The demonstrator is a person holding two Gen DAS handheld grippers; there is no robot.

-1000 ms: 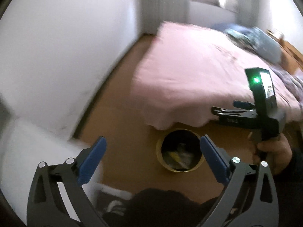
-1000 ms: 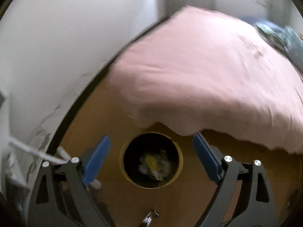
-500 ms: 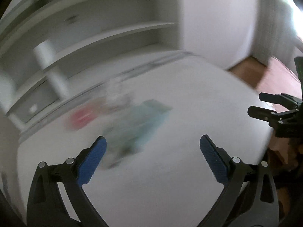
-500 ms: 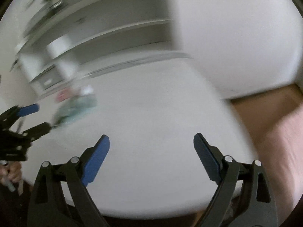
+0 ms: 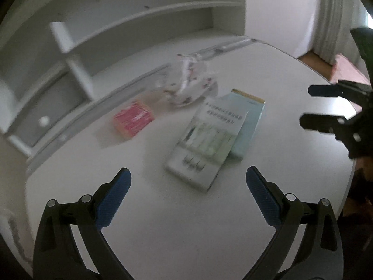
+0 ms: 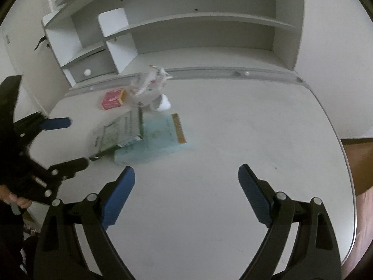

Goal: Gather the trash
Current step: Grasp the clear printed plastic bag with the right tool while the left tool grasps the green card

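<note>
Both hand-held grippers, left point(image 5: 187, 182) & right point(image 6: 186, 179), are held wide open, empty, above table point(image 6: 233, 140); crumpled wrapper point(image 6: 149, 88) seen at 11 o'clock.

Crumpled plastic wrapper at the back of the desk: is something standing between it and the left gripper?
Yes. The white-green box, lying partly on a pale blue box, sits on the desk directly between the open left gripper and the crumpled wrapper.

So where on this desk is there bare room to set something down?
The desk is bare on its right half and along the near edge, ahead of the right gripper. The back left is crowded: two overlapping booklets, a pink box and a crumpled wrapper.
</note>
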